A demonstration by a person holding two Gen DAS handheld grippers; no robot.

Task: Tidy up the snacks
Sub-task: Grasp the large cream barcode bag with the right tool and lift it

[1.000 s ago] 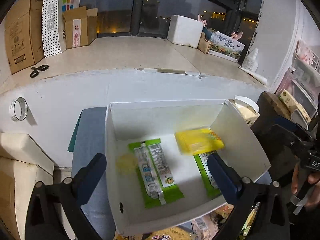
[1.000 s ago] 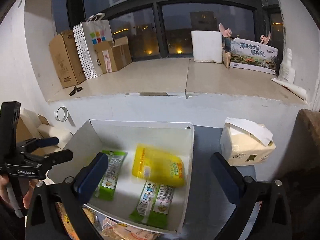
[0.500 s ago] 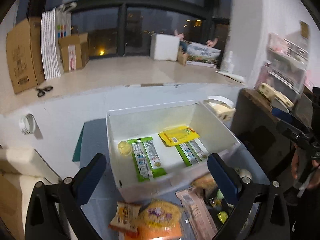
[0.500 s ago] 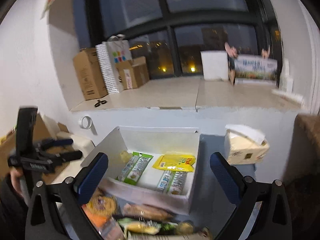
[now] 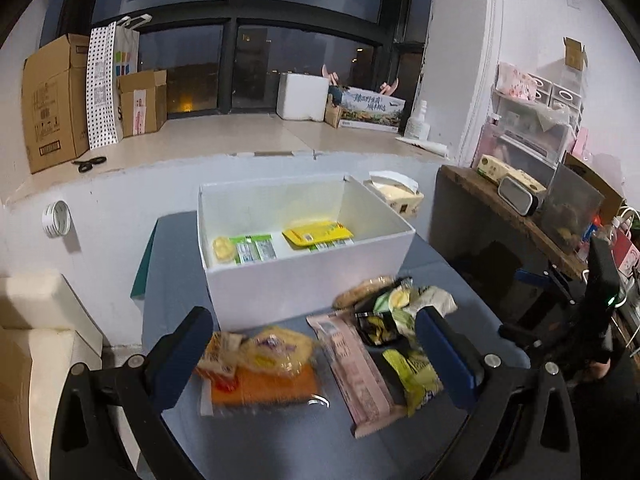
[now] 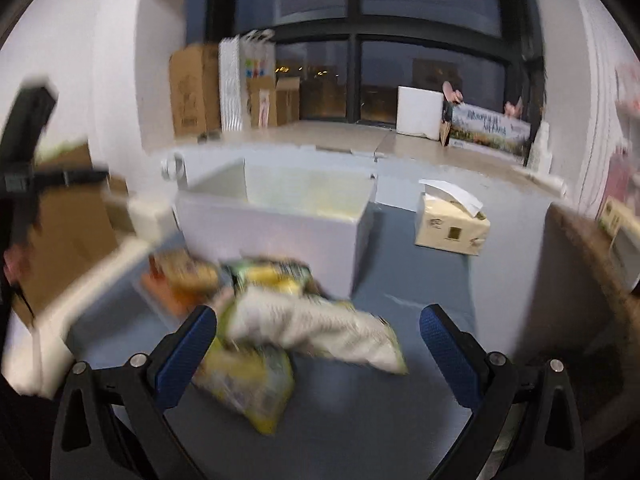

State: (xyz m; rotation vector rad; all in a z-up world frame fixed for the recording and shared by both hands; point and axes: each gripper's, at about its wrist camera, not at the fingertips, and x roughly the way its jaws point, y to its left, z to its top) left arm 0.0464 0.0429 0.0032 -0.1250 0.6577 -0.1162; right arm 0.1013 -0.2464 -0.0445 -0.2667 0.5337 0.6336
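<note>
A white open box (image 5: 304, 280) stands on the grey table; it also shows in the right wrist view (image 6: 280, 228). Inside lie green snack packs (image 5: 256, 248), a yellow pack (image 5: 316, 234) and a small yellow piece (image 5: 223, 249). In front of the box lies a heap of loose snacks: an orange pack (image 5: 264, 390), a pink bar (image 5: 360, 372), green-yellow bags (image 5: 412, 372). My left gripper (image 5: 316, 356) is open and empty above the heap. My right gripper (image 6: 318, 346) is open and empty over a whitish bag (image 6: 316, 332); that view is blurred.
A tissue pack (image 6: 452, 224) sits right of the box. A wooden side table (image 5: 520, 216) with a clock stands at the right. Cardboard boxes (image 5: 52, 100) and scissors (image 5: 91, 163) rest on the window ledge. A tape roll (image 5: 57, 219) hangs on the wall.
Both grippers have pulled back from over the box toward the near side of the table. The heap of loose snacks has come into view. Both stay open.
</note>
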